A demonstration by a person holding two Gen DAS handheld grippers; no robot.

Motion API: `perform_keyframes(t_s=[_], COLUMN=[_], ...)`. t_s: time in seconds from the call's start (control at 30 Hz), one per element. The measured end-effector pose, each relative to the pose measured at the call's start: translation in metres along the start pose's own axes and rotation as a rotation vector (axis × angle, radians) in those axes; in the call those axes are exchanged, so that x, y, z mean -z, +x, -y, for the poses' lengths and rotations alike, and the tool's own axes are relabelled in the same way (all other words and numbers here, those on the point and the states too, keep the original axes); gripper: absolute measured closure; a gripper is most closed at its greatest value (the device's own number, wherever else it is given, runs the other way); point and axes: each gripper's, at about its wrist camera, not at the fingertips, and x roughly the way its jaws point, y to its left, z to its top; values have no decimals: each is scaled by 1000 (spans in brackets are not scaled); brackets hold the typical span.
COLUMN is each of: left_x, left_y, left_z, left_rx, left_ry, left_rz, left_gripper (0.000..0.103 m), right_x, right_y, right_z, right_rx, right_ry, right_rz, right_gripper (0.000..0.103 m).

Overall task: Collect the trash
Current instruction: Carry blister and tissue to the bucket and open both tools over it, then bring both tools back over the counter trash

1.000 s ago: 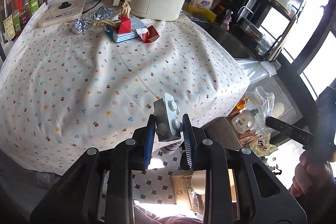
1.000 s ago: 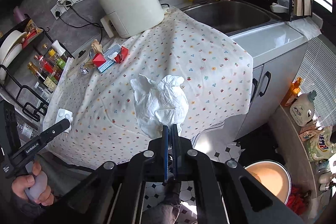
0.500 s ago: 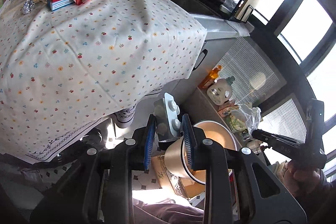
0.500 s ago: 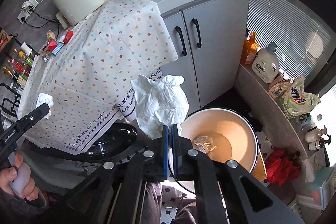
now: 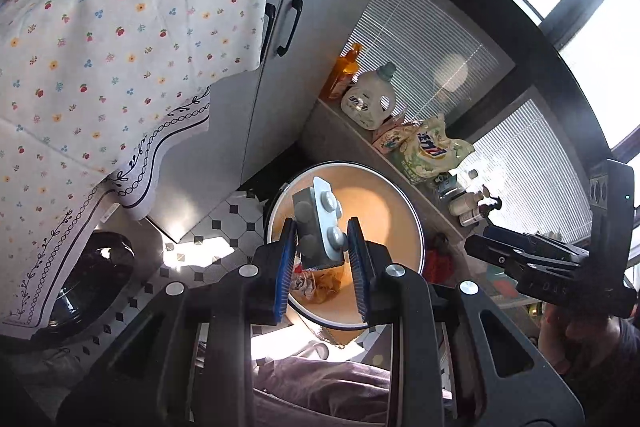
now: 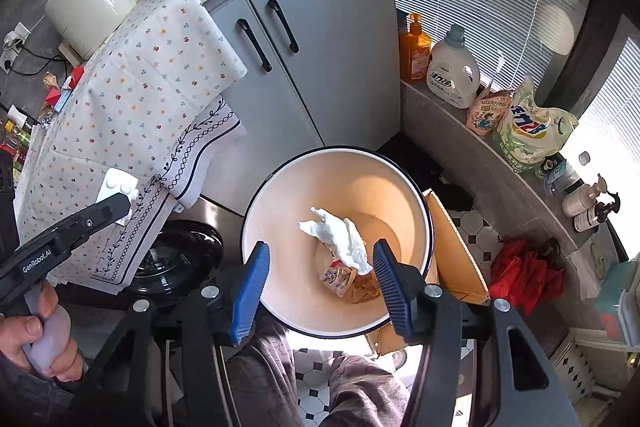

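A round beige trash bin [image 6: 412, 195] stands on the tiled floor below both grippers; it also shows in the left wrist view [image 5: 384, 199]. My right gripper [image 6: 322, 273] is open above it, and a crumpled white tissue [image 6: 340, 237] is loose in the bin over brown wrappers [image 6: 352, 285]. My left gripper [image 5: 322, 251] is shut on a silver pill blister pack [image 5: 320, 223], held over the bin's near rim. The pack also shows in the right wrist view [image 6: 118, 189].
A table with a floral cloth [image 5: 100, 39] is at the left, with more trash at its far end [image 6: 64, 87]. Grey cabinet doors [image 6: 320, 39], a ledge with detergent bottles [image 6: 452, 71], a cardboard box [image 6: 456, 251] and a black pot [image 6: 176, 263] surround the bin.
Both grippers swung from the table down over the bin. My right gripper opened and the tissue dropped into the bin. The left still holds the blister pack.
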Motion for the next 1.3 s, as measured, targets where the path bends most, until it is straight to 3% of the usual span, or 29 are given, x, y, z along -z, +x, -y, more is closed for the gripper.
perform_keyframes(t_s=[0.4, 0.47, 0.53, 0.63, 0.77, 0.93, 1.3], left_x=[-4, -7, -10, -16, -26, -40, -80], left_y=[62, 65, 62, 55, 42, 15, -70], left_z=[65, 74, 81, 84, 68, 35, -56], left_rx=[110, 146, 162, 162, 140, 99, 18], left_ry=[100, 104, 119, 136, 114, 92, 35], left_rz=[-97, -108, -91, -69, -49, -6, 134], left_gripper=[76, 67, 37, 31, 23, 18, 8], right_x=[15, 15, 14, 10, 2, -14, -65], right_y=[-41, -47, -51, -54, -54, -56, -61], right_z=[67, 73, 75, 75, 65, 35, -68], right_rx=[90, 96, 100, 102, 99, 89, 33], right_ry=[141, 153, 162, 171, 171, 162, 82], right_rz=[64, 73, 83, 94, 107, 141, 213], right_gripper=[44, 44, 43, 41, 33, 13, 8])
